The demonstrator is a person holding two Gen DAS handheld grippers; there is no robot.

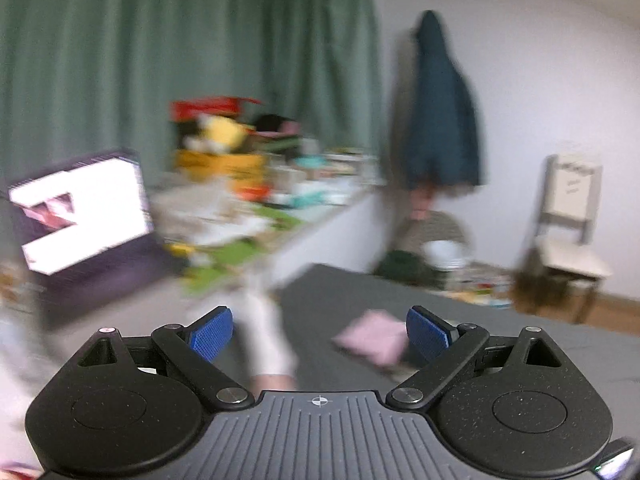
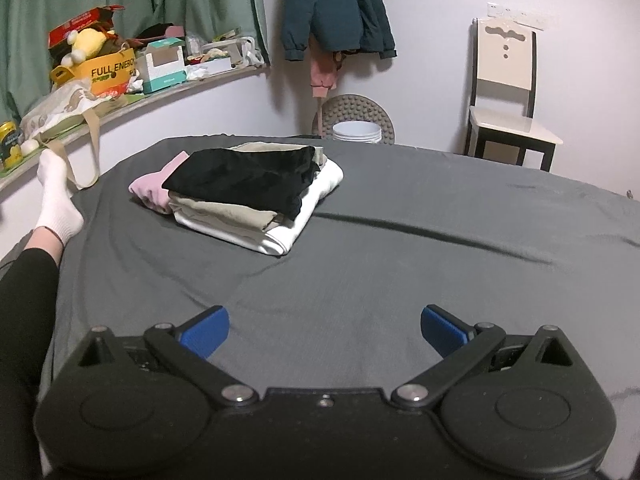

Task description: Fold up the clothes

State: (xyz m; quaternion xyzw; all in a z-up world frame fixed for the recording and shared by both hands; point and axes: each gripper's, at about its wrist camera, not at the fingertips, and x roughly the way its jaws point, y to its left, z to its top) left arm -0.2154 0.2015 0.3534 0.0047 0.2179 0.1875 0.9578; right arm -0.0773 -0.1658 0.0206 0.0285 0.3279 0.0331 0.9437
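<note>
A stack of folded clothes [image 2: 248,196] lies on the grey bed sheet [image 2: 400,240] in the right wrist view: a black garment [image 2: 244,178] on top, beige and white ones under it, a pink one [image 2: 154,190] at its left. My right gripper [image 2: 324,330] is open and empty, low over the sheet, well short of the stack. The left wrist view is blurred; my left gripper [image 1: 319,332] is open and empty, with the pink garment [image 1: 372,340] beyond its right finger.
A person's leg in a white sock [image 2: 56,196] rests at the bed's left edge. A cluttered shelf [image 2: 132,80] runs along the left wall, a lit laptop [image 1: 80,212] sits left, a chair [image 2: 508,108] and a white bucket [image 2: 356,132] stand behind the bed.
</note>
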